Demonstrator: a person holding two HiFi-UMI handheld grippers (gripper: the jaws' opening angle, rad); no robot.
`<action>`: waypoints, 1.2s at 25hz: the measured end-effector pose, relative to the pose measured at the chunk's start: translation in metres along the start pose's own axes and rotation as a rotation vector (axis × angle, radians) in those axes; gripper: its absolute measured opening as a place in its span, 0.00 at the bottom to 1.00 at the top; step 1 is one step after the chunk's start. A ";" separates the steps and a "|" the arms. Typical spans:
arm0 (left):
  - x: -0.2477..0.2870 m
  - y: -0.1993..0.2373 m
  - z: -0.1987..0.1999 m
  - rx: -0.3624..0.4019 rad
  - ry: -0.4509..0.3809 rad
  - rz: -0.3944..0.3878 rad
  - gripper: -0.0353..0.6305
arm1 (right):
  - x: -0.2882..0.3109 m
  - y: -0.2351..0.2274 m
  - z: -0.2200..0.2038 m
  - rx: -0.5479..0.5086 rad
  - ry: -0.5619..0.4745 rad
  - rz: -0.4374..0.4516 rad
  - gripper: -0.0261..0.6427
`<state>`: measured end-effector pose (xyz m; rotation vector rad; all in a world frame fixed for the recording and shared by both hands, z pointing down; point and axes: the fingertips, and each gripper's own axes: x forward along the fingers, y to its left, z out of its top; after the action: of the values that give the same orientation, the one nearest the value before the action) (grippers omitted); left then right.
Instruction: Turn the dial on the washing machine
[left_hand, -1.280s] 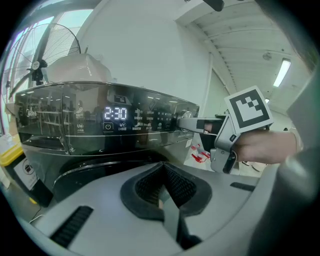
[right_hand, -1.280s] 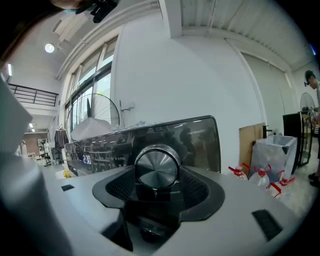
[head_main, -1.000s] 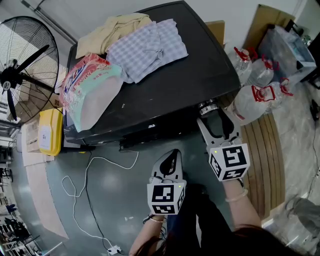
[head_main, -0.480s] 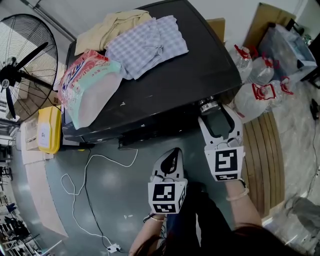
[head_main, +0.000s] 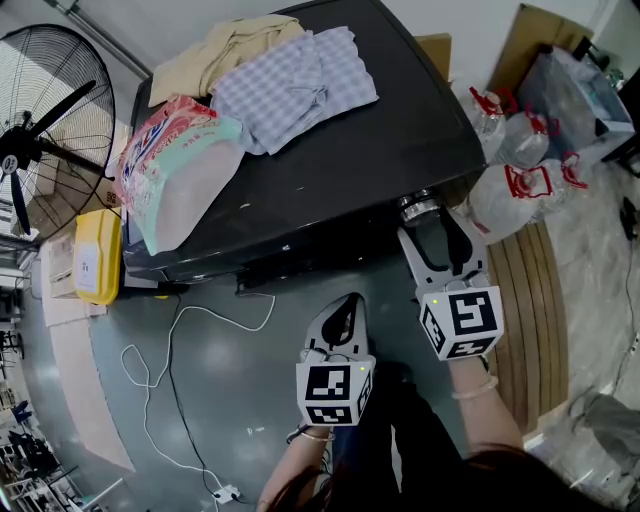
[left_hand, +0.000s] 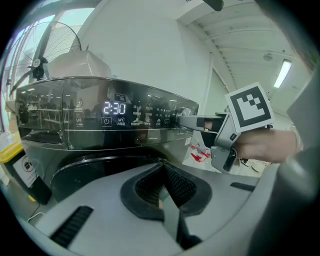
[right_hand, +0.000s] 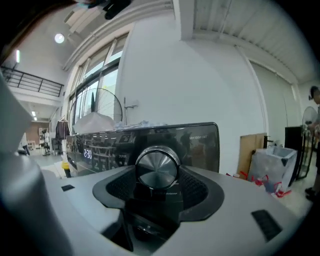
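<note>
Right gripper (head_main: 428, 222): its jaws pinch the dial (right_hand: 157, 168), one pad against each side of the knob.
Dial: a round brushed-metal knob sitting squarely between the right jaws, at the right end of the washing machine (left_hand: 75, 130) front panel.
Left gripper (head_main: 348, 305): jaws pressed together with nothing between them, held well short of the machine's front and pointing at it.
Display (left_hand: 114, 107): lit digits reading 2:30, straight ahead of the left jaws and up, and off to the left of the right jaws.
Worktop (head_main: 380, 160): the machine's black top, beyond both pairs of jaws; it carries a detergent bag (head_main: 180, 170), a checked cloth (head_main: 295, 90) and a beige cloth (head_main: 225, 55), all far to the left of the right jaws.
Floor: a white cable (head_main: 190, 340) loops left of the left jaws.
Water bottles (head_main: 510, 190): clear with red handles, just to the right of the right jaws.
Fan (head_main: 40, 130): stands far left, past the machine.
</note>
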<state>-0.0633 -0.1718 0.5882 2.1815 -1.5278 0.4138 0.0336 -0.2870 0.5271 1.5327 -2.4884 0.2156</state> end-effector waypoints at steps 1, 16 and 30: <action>0.000 0.000 0.000 0.001 0.000 0.000 0.08 | 0.000 0.000 0.000 0.028 -0.004 0.004 0.47; -0.002 -0.003 -0.004 -0.004 0.004 -0.006 0.08 | 0.003 0.003 0.001 -0.025 0.011 0.057 0.51; -0.001 -0.005 -0.009 -0.008 0.014 -0.008 0.08 | 0.005 0.009 0.002 -0.342 0.073 0.021 0.47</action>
<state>-0.0591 -0.1648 0.5941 2.1734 -1.5107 0.4194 0.0235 -0.2878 0.5267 1.3333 -2.3364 -0.1422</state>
